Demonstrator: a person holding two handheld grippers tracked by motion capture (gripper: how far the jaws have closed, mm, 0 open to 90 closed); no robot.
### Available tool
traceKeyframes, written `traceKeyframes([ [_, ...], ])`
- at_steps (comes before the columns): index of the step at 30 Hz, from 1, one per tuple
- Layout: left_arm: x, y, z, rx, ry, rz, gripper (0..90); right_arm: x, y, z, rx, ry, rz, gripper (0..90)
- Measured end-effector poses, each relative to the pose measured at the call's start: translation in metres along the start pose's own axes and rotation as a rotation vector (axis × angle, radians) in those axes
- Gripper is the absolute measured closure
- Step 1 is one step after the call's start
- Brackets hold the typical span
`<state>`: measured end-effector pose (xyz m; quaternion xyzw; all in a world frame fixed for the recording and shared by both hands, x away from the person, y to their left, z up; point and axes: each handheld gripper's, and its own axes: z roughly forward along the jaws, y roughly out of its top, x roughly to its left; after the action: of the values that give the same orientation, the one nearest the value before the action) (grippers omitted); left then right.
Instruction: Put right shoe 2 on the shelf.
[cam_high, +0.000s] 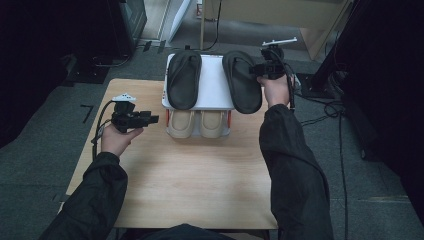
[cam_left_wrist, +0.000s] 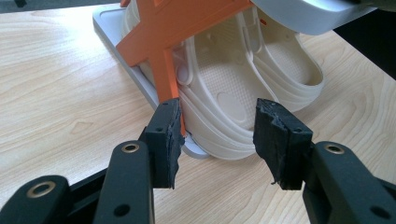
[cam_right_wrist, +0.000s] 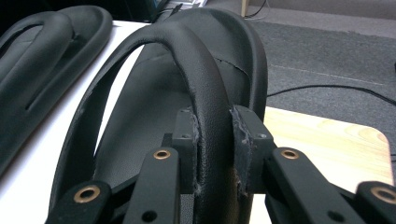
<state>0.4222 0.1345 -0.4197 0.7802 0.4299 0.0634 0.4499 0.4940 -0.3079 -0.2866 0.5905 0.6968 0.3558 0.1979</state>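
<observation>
A: What is seen on the wooden table (cam_high: 190, 175)?

B: A white two-level shoe rack (cam_high: 214, 80) is set at the table's far edge. Two black flip-flops are laid on its top shelf: the left flip-flop (cam_high: 183, 79) rests flat, and the right flip-flop (cam_high: 241, 80) hangs partly over the rack's right side. Beneath the shelf, a pair of beige clogs (cam_high: 196, 123) is stored, toes toward the person.

A: How is the right gripper (cam_high: 261, 69) placed?

B: It is held at the rack's right side, against the right flip-flop. In the right gripper view its jaws are pressed together on the black strap (cam_right_wrist: 205, 93) of that flip-flop, with the strap pinched between the pads (cam_right_wrist: 189, 140). The sole (cam_right_wrist: 140, 135) is seen below and behind the strap, and the other flip-flop (cam_right_wrist: 46, 60) lies beside it on the white shelf (cam_right_wrist: 88, 79).

A: And the left gripper (cam_high: 150, 119)?

B: It is held left of the rack, near the lower level, and nothing is touched by it. In the left gripper view its jaws are spread apart, with nothing between them. Past them, a beige clog (cam_left_wrist: 243, 88) is seen on the rack's grey base (cam_left_wrist: 135, 79), next to an orange support (cam_left_wrist: 163, 42). Whether the left pad (cam_left_wrist: 166, 135) meets the orange support cannot be told.
</observation>
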Motion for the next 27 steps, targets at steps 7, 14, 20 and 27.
traceKeyframes([
  [7, 0.001, -0.005, -0.007, 0.003, -0.002, -0.004, 52.1, 0.017, 0.007, 0.018, 0.006, 0.010, -0.013, 72.6],
  [14, -0.005, -0.012, -0.012, 0.007, 0.007, 0.003, 52.1, 0.029, 0.015, 0.032, 0.008, 0.011, -0.033, 72.4],
  [20, -0.009, -0.016, -0.014, 0.009, 0.015, 0.018, 52.1, 0.040, 0.015, 0.044, 0.001, 0.033, -0.030, 72.2],
  [27, -0.008, -0.018, -0.015, 0.005, 0.020, 0.015, 52.1, 0.045, 0.013, 0.055, 0.024, 0.042, -0.045, 71.2],
])
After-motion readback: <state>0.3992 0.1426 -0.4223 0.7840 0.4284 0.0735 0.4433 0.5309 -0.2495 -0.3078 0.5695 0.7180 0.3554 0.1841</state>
